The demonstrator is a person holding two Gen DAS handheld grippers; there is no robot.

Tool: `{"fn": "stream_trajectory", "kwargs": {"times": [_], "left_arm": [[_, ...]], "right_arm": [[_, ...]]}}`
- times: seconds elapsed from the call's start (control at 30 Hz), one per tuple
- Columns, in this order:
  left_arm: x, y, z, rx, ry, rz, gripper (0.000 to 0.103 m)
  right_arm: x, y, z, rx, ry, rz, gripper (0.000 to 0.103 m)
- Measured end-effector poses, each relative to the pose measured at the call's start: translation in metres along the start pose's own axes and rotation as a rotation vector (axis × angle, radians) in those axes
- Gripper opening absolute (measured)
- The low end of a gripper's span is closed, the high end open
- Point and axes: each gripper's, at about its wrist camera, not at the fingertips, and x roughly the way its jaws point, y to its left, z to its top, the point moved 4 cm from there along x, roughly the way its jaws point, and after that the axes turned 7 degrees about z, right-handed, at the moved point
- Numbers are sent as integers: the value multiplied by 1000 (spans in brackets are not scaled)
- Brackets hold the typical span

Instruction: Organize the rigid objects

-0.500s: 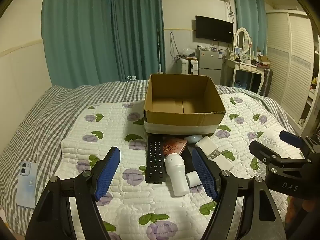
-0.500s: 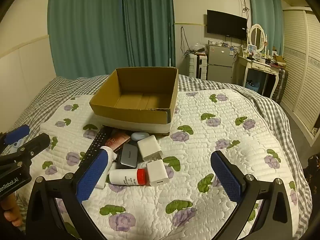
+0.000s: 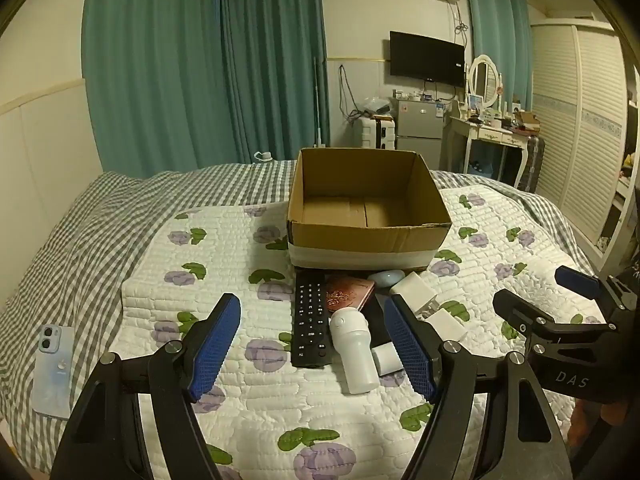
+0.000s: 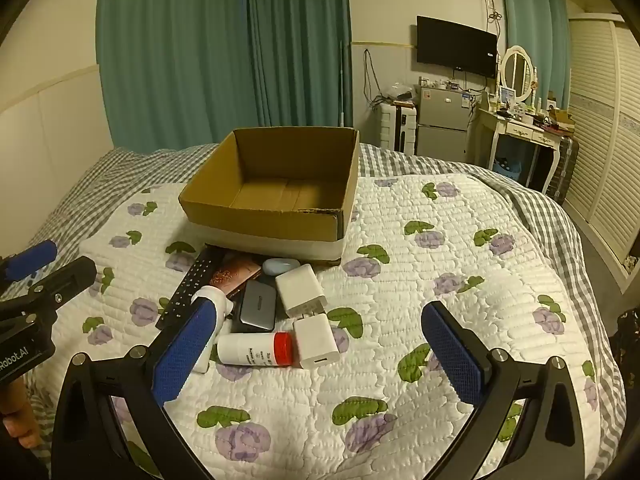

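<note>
A floral-quilted bed [image 4: 460, 240] carries an empty cardboard box [image 4: 276, 184]. Just in front of the box lies a cluster: black remote [image 3: 310, 318], white bottle [image 3: 354, 350], grey case [image 4: 256, 306], two white chargers [image 4: 300, 288], and a red-capped bottle [image 4: 256, 349]. Nearer than the cluster, the left hand-held gripper [image 3: 312, 344] and right hand-held gripper [image 4: 320, 352] both hover released, grasping nothing.

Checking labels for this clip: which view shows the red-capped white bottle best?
The right wrist view: the red-capped white bottle lies on its side in full sight, cap and label showing, beside a white charger. In the left wrist view only its white end shows; a blue pad hides the rest.
</note>
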Motion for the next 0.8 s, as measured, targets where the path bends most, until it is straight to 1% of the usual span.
{"fn": "stream_trajectory", "kwargs": {"times": [0.03, 0.07, 0.8], "left_arm": [[0, 0, 0, 0, 1, -2, 77], [4, -1, 0, 1, 1, -1, 77], [7, 2, -6, -6, 10, 3, 77]], "right_arm": [[4, -1, 4, -3, 8, 3, 103], [4, -1, 3, -3, 10, 3, 103], [7, 0, -1, -6, 20, 9, 103]]}}
